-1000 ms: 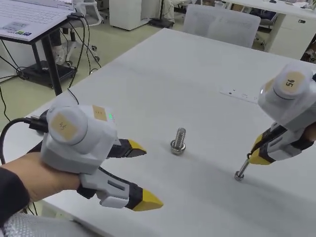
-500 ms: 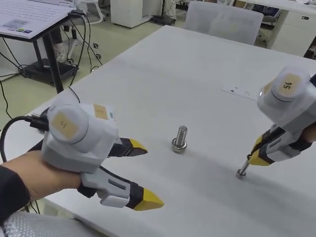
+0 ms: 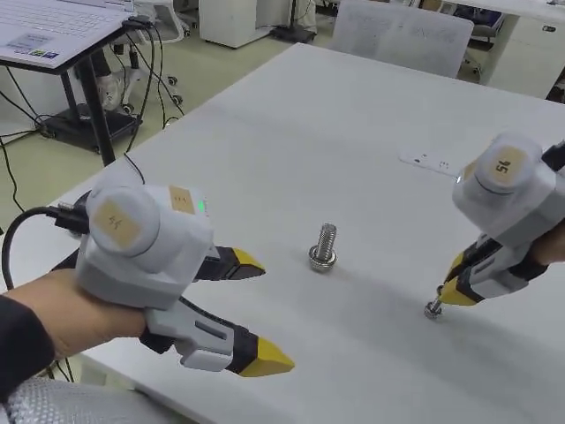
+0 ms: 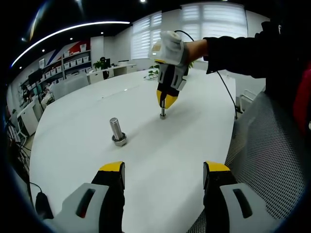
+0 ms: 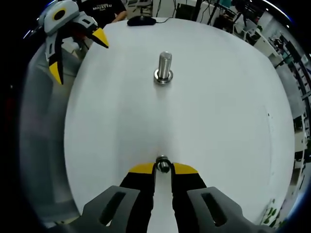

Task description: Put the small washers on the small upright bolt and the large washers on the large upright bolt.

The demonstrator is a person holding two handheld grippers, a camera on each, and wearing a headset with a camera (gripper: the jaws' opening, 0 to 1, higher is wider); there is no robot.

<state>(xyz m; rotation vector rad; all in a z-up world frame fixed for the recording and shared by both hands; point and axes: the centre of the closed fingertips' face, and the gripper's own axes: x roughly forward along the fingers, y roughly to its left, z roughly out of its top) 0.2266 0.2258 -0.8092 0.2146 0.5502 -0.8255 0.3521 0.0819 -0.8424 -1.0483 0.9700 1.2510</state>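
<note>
The large bolt point(image 3: 324, 244) point(image 4: 116, 131) point(image 5: 164, 65) stands upright mid-table with a washer point(image 3: 320, 260) around its base. To its right stands the small bolt point(image 3: 433, 308) point(image 4: 163, 115) point(image 5: 163, 165), thin and leaning a little. My right gripper point(image 3: 452, 293) point(image 4: 165, 101) point(image 5: 163, 169) comes down on it from above, its yellow tips closed around the shaft. My left gripper point(image 3: 262, 309) point(image 4: 164, 170) point(image 5: 80, 56) hovers open and empty near the table's front edge, left of the large bolt.
The white table point(image 3: 291, 141) ends just under my left hand. A flat white strip point(image 3: 428, 162) lies at the back right. A laptop point(image 3: 53, 26) on a stand with hanging cables is off to the left, and a chair point(image 3: 397, 35) stands behind the table.
My right gripper has slid lower along the small bolt, closer to its base. The left gripper and the large bolt have stayed put.
</note>
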